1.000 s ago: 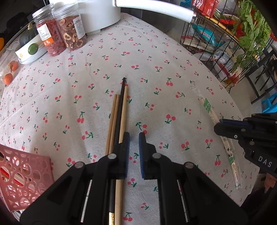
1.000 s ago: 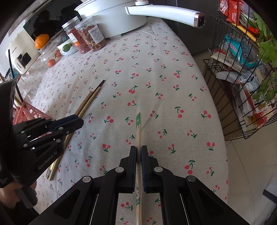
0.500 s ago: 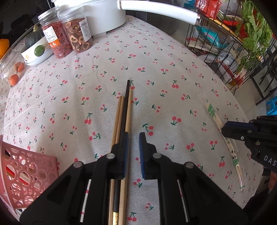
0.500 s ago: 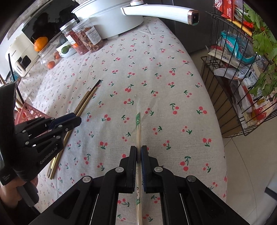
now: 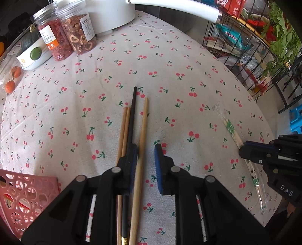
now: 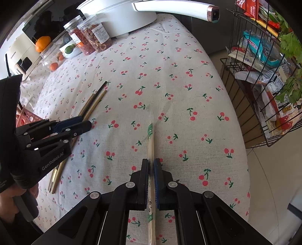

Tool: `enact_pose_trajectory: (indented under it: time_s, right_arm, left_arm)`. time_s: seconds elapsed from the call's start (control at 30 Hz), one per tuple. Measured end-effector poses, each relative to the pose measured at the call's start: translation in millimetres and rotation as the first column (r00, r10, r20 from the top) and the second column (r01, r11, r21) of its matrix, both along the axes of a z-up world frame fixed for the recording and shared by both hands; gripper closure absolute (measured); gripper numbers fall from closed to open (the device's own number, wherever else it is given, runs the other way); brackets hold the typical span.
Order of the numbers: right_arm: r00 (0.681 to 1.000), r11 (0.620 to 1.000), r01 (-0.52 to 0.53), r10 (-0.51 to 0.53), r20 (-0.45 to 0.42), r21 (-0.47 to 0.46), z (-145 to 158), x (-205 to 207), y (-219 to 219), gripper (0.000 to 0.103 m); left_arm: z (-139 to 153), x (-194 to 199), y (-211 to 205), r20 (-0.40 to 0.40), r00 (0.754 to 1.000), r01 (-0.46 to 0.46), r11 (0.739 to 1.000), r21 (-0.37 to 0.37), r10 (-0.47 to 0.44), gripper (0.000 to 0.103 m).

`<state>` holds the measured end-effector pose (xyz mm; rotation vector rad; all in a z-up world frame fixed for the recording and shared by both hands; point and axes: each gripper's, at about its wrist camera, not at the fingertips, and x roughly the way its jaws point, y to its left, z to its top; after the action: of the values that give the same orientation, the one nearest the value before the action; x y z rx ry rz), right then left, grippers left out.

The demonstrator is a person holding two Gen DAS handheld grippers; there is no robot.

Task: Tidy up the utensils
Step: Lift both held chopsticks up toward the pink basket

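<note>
Several loose chopsticks [image 5: 132,120], light wooden ones and a black one, lie side by side on the cherry-print tablecloth [image 5: 169,75]. My left gripper [image 5: 146,150] hovers low over them and its jaws are opening. One wooden chopstick [image 5: 143,128] lies in the gap, beside the left pad and not pinched. The others run under the left finger. My right gripper [image 6: 151,164] is shut on a pair of plastic-wrapped chopsticks [image 6: 150,139] lying on the cloth. The loose chopsticks [image 6: 94,101] and left gripper [image 6: 85,123] also show in the right wrist view.
A pink perforated basket [image 5: 24,192] stands at the near left. At the back stand two jars [image 5: 64,41], a white bowl [image 5: 32,56], oranges [image 5: 10,85] and a white pot with a long handle [image 5: 179,7]. A wire rack [image 6: 264,75] of packets and greens flanks the table's right edge.
The left jaws have widened. One wooden chopstick now lies apart from the black one, inside the gap. The right gripper still holds the wrapped pair in the same place.
</note>
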<state>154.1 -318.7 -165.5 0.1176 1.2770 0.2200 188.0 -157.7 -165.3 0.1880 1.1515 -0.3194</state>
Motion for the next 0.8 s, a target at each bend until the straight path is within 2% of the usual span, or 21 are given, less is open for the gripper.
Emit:
enact_pose_trajectory:
  time_s: [0.03, 0.1, 0.17, 0.27, 0.47, 0.6, 0.8]
  right_arm:
    - [1.0, 1.0, -0.001, 0.001, -0.004, -0.004, -1.9, 0.7, 0.4, 0.097]
    - [1.0, 1.0, -0.008, 0.008, 0.005, -0.016, -1.2, 2.0, 2.9, 0.098]
    - [1.0, 1.0, -0.003, 0.004, 0.011, -0.016, -0.2, 2.2, 4.8, 0.098]
    - [0.999, 1.0, 0.003, -0.003, 0.054, 0.003, 9.5, -0.6, 7.0, 0.098]
    - [0.981, 0.997, 0.028, -0.041, 0.189, 0.07, 48.1, -15.9, 4.7, 0.098]
    - [0.964, 0.997, 0.009, -0.03, 0.264, 0.08, 72.6, -31.2, 14.2, 0.098]
    - [0.924, 0.994, -0.055, 0.016, 0.381, 0.092, 109.0, -54.3, 41.1, 0.098]
  left_arm:
    - [0.1, 1.3, -1.4, 0.0, 1.0, 0.002, 1.0, 0.006, -0.002, 0.085]
    - [0.7, 2.5, -4.7, 0.004, 1.0, 0.01, 1.0, 0.023, -0.01, 0.095]
    - [3.4, -2.8, -7.4, 0.024, 1.0, 0.019, 0.999, 0.043, -0.02, 0.096]
    - [19.1, -19.4, -5.3, 0.075, 0.996, 0.046, 0.999, 0.006, -0.046, 0.096]
    - [66.4, -55.3, 19.5, 0.189, 0.98, 0.075, 0.994, -0.074, -0.06, 0.096]
    - [97.4, -82.5, 42.5, 0.279, 0.958, 0.101, 0.988, -0.117, -0.065, 0.096]
    - [133.6, -121.5, 79.4, 0.416, 0.908, 0.124, 0.975, -0.184, -0.037, 0.096]
